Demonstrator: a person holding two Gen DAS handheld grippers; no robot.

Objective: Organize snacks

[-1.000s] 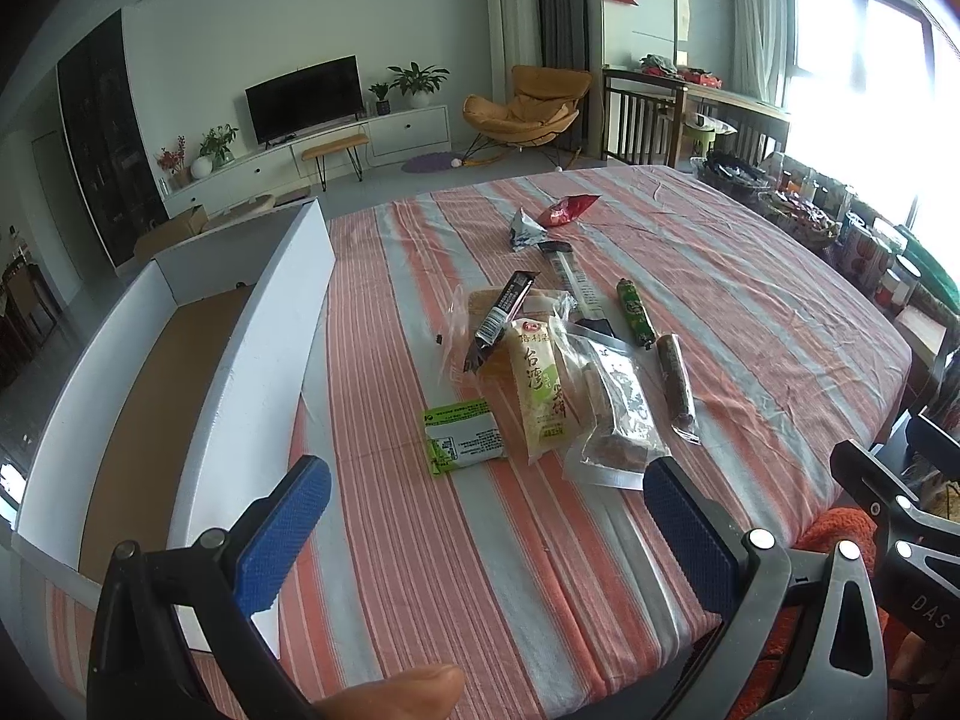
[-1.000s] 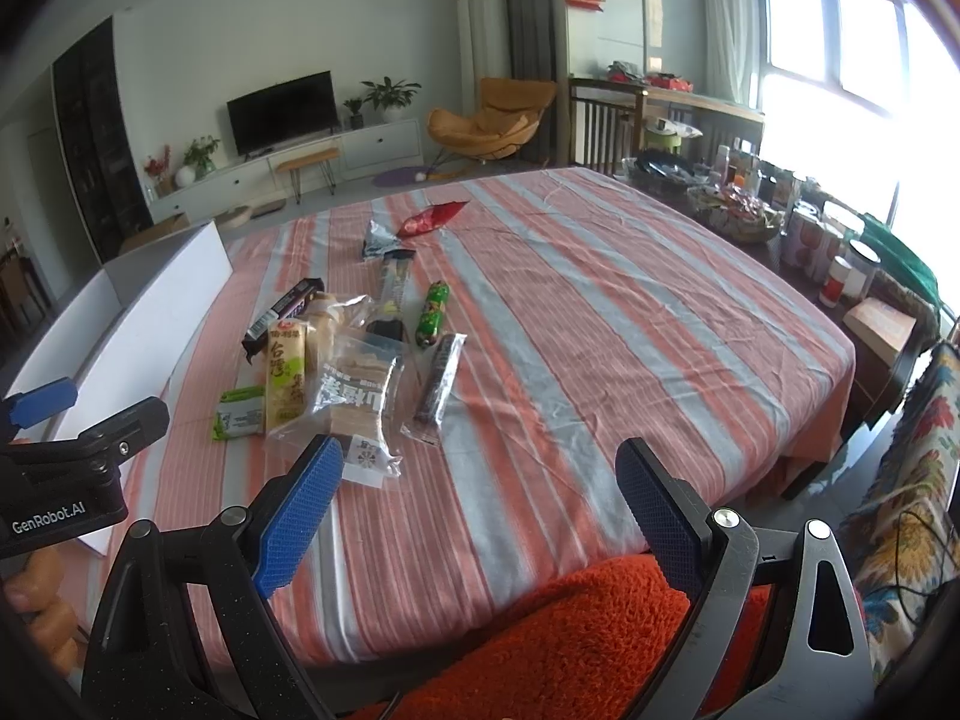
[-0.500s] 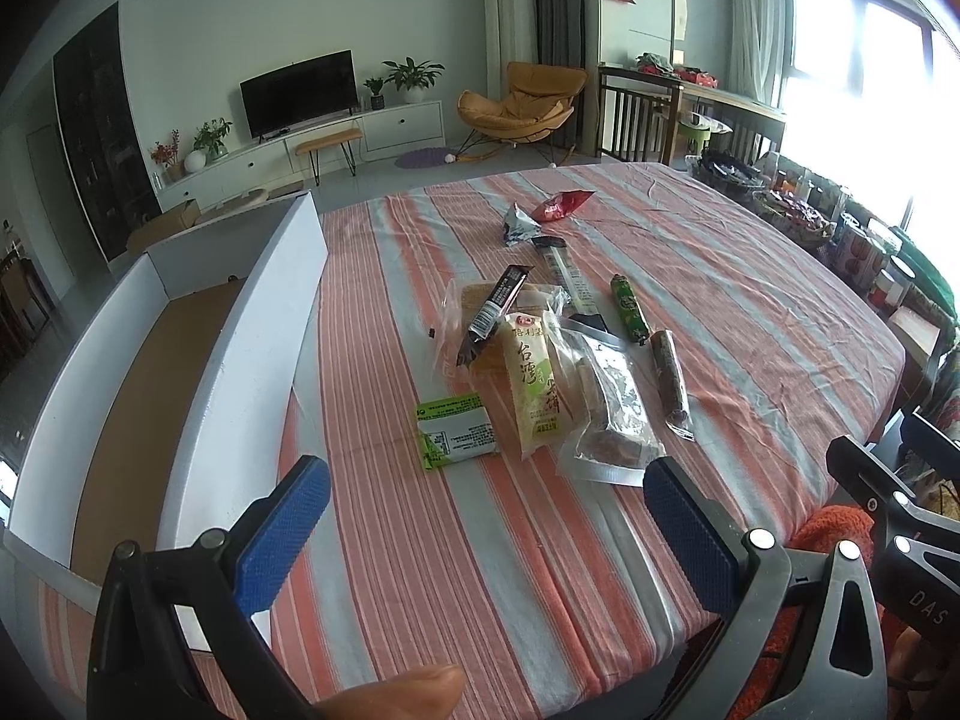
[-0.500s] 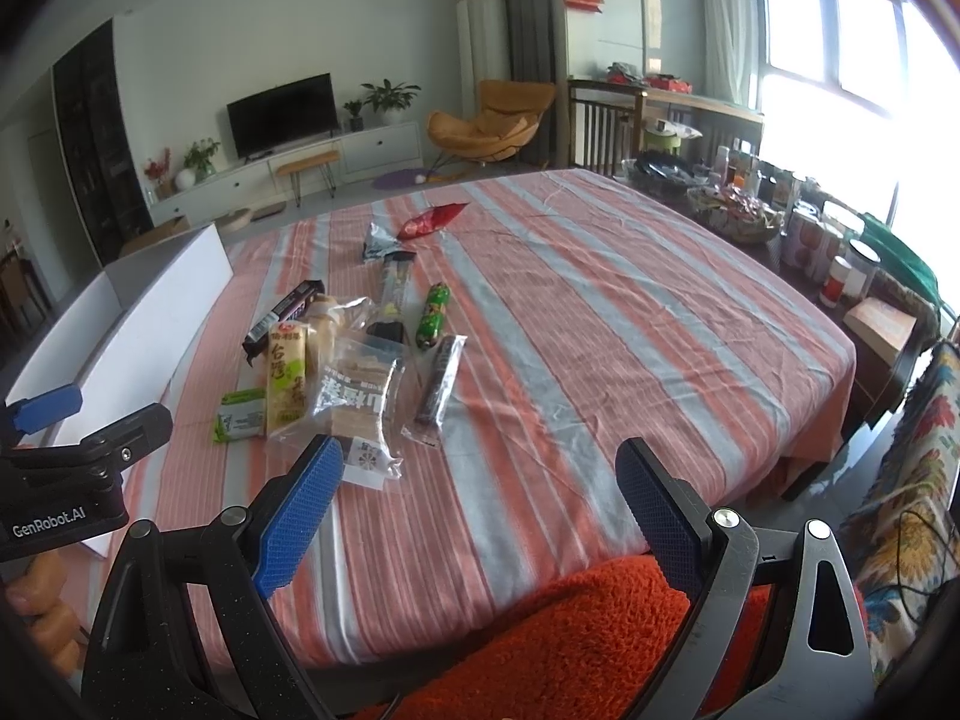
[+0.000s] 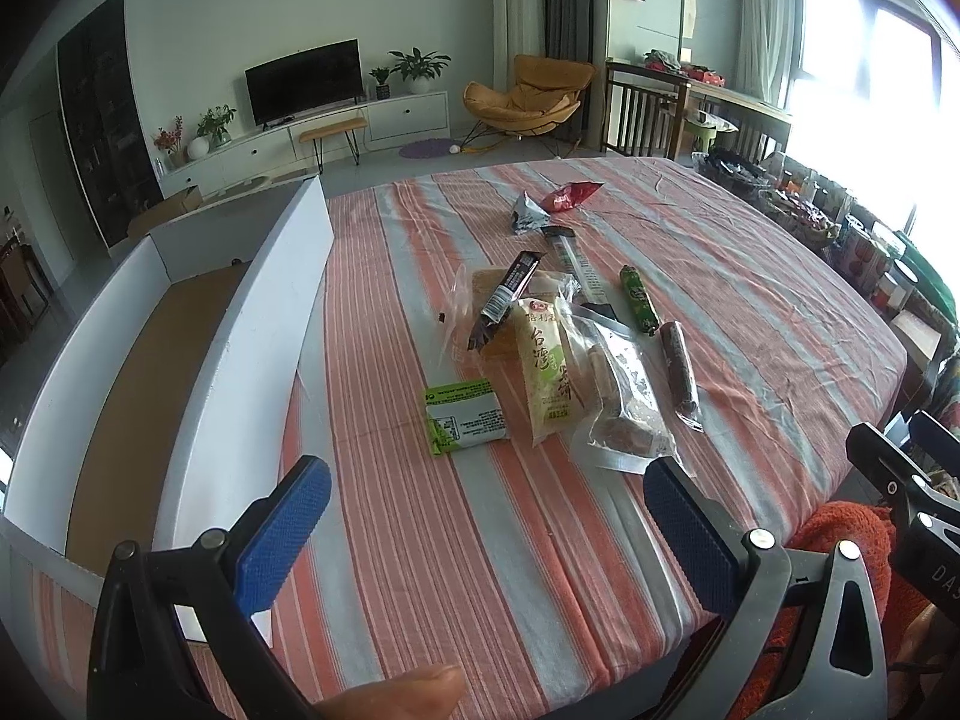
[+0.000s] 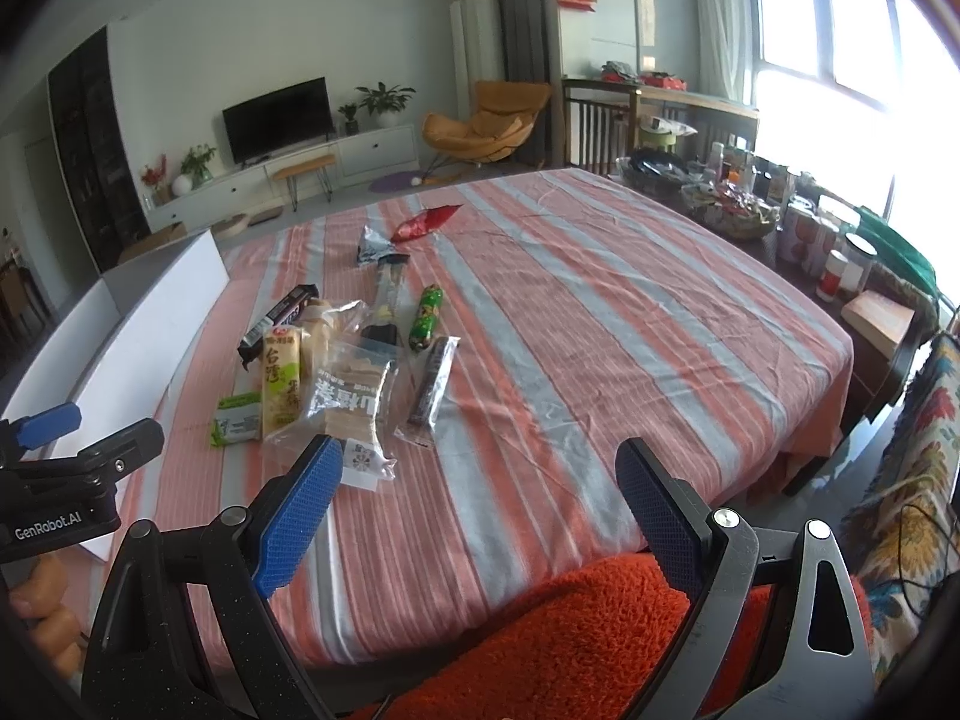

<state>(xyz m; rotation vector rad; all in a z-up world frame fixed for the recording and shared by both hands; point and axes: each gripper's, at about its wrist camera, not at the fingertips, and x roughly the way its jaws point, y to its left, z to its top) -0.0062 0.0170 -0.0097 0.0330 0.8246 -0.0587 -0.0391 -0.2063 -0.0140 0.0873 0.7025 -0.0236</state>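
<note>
Left wrist view: the left gripper (image 5: 486,516) hangs with jaws spread wide and empty above the striped surface (image 5: 750,276). No snack sits in the white box (image 5: 180,324) as far as its visible floor shows, so sorting seems not yet begun. The green packet (image 5: 465,414) lies ahead, between the jaws' lines but well apart.

Right wrist view: the right gripper (image 6: 480,498) is likewise wide open, holding nothing. The clear biscuit bag (image 6: 354,402) lies just beyond its left jaw; every snack rests on the surface.
</note>
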